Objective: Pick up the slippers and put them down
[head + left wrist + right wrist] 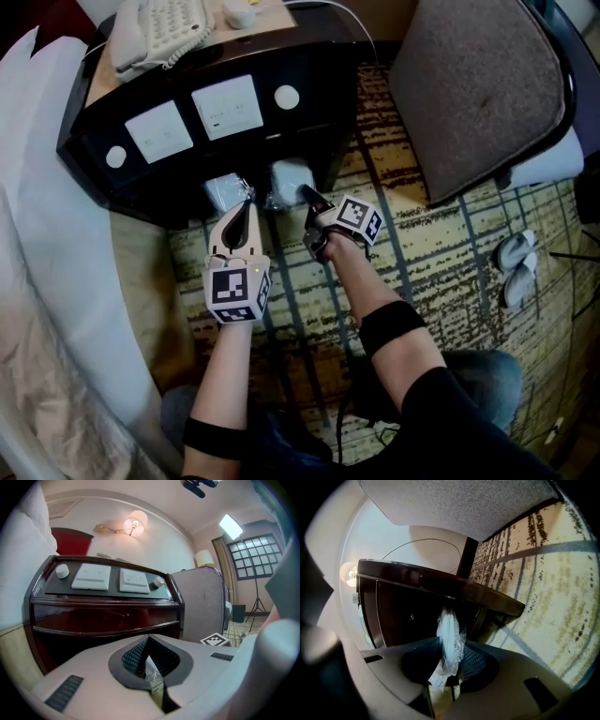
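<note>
Two white slippers, each in a clear plastic bag, lie on the carpet under the dark nightstand (187, 66). In the head view the left wrapped slipper (223, 192) sits just beyond my left gripper (246, 208). In the left gripper view that gripper (149, 641) is shut, with crinkled bag plastic (152, 671) pinched between its pads. The right wrapped slipper (289, 178) stands on edge at the nightstand's foot. My right gripper (309, 197) is shut on it. In the right gripper view the bagged slipper (449, 637) rises from between the pads (476, 660).
The nightstand carries a switch panel (225, 108) and a telephone (159, 28). A grey-cushioned chair (478, 84) stands at the right, and a white bed (56, 309) runs along the left. Another pair of white slippers (516, 262) lies on the patterned carpet (441, 253).
</note>
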`<state>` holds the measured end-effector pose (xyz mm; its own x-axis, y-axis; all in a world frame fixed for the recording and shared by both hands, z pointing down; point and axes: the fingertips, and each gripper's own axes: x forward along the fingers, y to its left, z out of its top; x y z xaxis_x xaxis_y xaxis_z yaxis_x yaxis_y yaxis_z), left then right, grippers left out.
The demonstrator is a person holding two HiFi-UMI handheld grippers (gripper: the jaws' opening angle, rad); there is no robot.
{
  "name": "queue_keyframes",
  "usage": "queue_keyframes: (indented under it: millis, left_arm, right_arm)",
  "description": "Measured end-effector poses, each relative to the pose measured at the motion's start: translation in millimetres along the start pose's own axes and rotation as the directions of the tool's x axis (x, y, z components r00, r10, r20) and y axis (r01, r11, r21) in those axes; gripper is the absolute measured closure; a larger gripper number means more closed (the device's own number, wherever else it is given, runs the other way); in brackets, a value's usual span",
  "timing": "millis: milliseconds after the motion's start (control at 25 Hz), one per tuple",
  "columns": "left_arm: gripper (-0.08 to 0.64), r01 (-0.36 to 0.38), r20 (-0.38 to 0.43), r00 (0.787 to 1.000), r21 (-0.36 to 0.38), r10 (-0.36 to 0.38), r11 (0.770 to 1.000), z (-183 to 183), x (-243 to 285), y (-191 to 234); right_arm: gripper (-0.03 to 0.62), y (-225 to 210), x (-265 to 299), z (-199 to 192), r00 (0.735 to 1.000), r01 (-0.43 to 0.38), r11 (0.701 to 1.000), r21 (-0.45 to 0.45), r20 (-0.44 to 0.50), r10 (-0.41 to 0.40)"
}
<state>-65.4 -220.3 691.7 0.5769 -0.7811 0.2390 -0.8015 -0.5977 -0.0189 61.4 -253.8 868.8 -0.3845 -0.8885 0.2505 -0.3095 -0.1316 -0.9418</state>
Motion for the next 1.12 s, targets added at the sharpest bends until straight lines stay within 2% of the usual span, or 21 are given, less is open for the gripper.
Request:
queue_keyframes:
  millis: [360, 480, 680, 1120]
  left_arm:
    - [0.560, 0.022, 0.005, 1.000, 0.018, -0.022, 1.000, 1.3, -2.9, -2.3]
    - [0.560, 0.026, 0.009, 1.000, 0.010, -0.026, 1.000, 1.6, -2.9, -0.6]
    - [0.560, 0.030, 0.019, 0.999, 0.016, -0.030, 0.999, 3.5, -1.9, 1.1]
    - [0.560, 0.039, 0.041, 0.998, -0.006, -0.039, 0.999, 6.7, 6.0, 2.9]
  right_arm:
    - [0.477, 6.4, -40.1, -11.1, 1.000, -0.024, 1.000, 0.000, 0.009, 0.024]
    - [0.477, 14.2, -52.6, -20.9, 0.997, -0.072, 0.996, 0.044, 0.036, 0.071]
    - [0.479, 36.0, -83.9, -44.4, 0.987, -0.153, 0.988, 0.034, 0.044, 0.152]
    - [0.479, 22.9, -160.8, -95.1, 0.991, -0.122, 0.990, 0.064, 0.067, 0.117]
